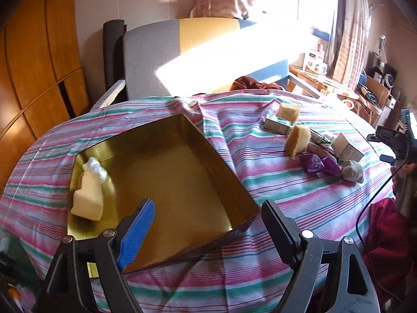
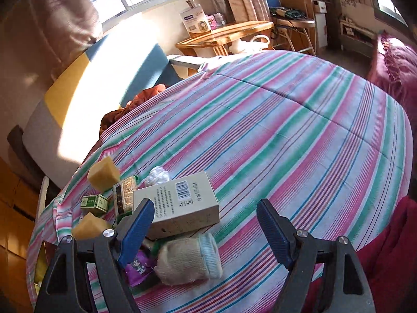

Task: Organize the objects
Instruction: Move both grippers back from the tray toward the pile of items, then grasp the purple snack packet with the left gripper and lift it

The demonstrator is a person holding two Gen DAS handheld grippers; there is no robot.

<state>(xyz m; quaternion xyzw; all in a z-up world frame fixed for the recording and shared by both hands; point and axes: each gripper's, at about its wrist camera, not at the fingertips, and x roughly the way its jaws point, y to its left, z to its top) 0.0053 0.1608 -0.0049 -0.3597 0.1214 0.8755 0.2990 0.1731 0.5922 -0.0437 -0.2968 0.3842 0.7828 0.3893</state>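
A gold tin box (image 1: 213, 154) lies open on the striped quilt; a yellow sponge (image 1: 87, 198) and a white plastic bundle (image 1: 95, 168) rest in its left end. My left gripper (image 1: 208, 204) hangs open over the box's near corner, with nothing between its fingers. To the right lies a pile: two sponges (image 2: 103, 173), a green carton (image 2: 95, 203), a snack pack (image 2: 125, 193), a white barcode box (image 2: 179, 203), a purple packet (image 2: 138, 267) and a beige sock (image 2: 189, 259). My right gripper (image 2: 206, 203) is open above the white box and sock, touching neither.
The striped quilt (image 2: 286, 135) stretches far to the right of the pile. A red cloth (image 2: 385, 247) lies along its right edge. A grey, yellow and blue upright panel (image 1: 169, 52) stands behind the box. A hand (image 1: 401, 172) and a black cable (image 1: 365, 208) show at the right.
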